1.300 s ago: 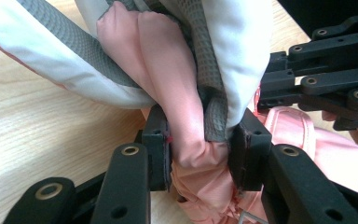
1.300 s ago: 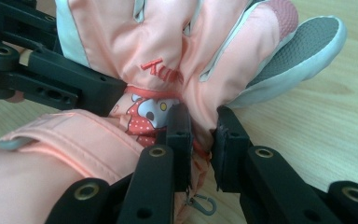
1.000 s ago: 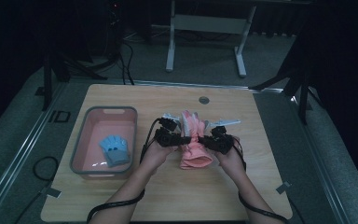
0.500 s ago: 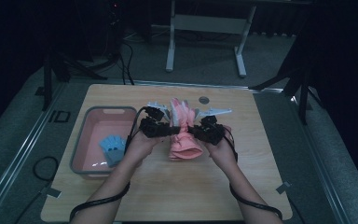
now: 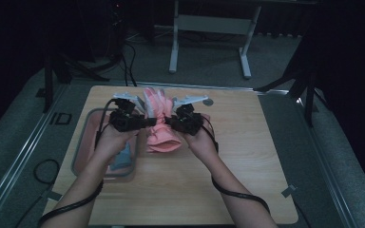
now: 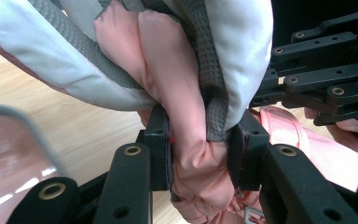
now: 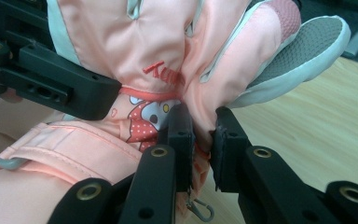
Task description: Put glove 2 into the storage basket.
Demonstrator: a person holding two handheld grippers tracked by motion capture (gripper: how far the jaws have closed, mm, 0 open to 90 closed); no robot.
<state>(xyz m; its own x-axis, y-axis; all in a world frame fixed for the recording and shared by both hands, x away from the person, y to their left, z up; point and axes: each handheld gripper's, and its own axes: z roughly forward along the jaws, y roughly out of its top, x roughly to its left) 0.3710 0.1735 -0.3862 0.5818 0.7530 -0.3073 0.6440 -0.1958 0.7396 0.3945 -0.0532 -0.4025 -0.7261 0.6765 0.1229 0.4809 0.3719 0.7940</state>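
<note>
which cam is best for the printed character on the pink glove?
Right gripper view: the cartoon print on the pink glove sits close and sharp beside the right tool. Left gripper view shows bunched glove fabric; high view shows the glove too small for detail.

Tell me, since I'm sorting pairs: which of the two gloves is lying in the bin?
The blue glove, partly hidden under the left forearm in the pink bin. The pink glove is clamped between both grippers, left and right, over the table.

Glove (image 5: 160, 124) between both claws, bin (image 5: 81, 142) at its left.
</note>
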